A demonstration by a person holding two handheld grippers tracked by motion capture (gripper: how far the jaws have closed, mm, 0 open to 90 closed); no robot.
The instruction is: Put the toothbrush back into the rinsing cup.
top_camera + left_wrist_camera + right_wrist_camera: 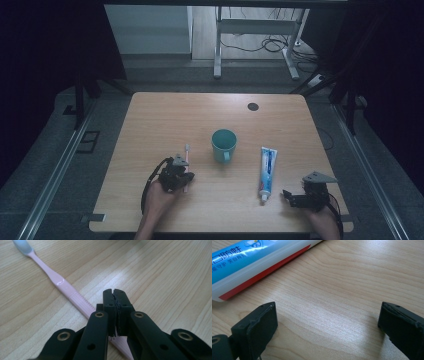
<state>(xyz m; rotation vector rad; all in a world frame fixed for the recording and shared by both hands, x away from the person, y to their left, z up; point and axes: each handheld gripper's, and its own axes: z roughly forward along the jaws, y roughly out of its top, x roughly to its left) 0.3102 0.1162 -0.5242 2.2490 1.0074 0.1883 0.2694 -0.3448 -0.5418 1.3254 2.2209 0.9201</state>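
toothbrush (63, 287), pink: one, beside closed, empty left gripper (115, 293). toothpaste tube (267, 170), chinese lettering: one, near wide-open right gripper (327, 322). teal cup (223, 144): one.

In my left gripper view, my left gripper (115, 293) covers the lower handle of the pink toothbrush (62, 286), and the top edge crops the blurred bristle head. In my right gripper view, the toothpaste tube (249, 262) runs off the top and left edges. From above, the tube's print is too small to read.
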